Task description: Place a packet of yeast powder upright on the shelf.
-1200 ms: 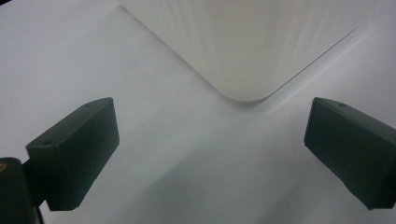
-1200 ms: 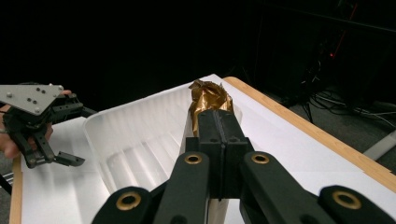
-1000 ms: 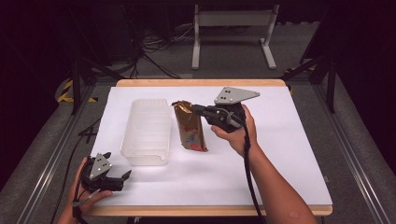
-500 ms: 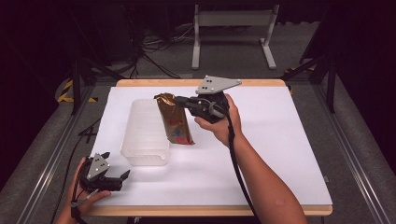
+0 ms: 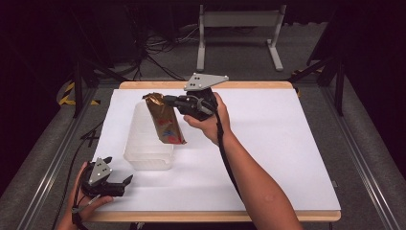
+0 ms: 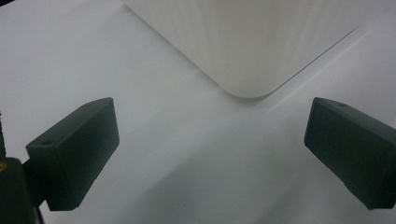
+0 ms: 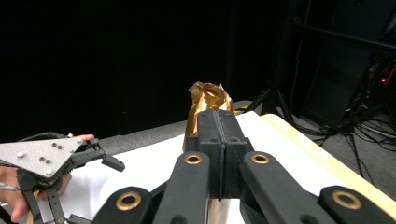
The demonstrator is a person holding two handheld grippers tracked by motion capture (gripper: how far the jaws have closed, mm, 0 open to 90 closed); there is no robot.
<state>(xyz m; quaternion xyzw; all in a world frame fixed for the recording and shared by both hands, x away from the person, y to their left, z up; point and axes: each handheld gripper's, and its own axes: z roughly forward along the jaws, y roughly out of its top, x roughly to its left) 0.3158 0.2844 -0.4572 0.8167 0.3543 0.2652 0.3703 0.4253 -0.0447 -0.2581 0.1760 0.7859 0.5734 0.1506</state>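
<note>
White table point(image 5: 268, 143) | right hand-held gripper point(image 5: 168, 100) raised, clamping gold pouch point(image 5: 165, 122)

A white-topped bench point(image 5: 287, 143) stands on grey floor point(image 5: 239, 57); a metal stand point(image 5: 239, 28) and cables point(image 5: 163, 48) sit behind, in darkness.

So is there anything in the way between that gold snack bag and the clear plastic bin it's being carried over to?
Nothing visible blocks it. The right gripper holds the gold bag by its top, hanging at the clear bin's right edge. No lid shows on the bin. The left gripper rests open near the table's front edge, apart from the bin.
</note>
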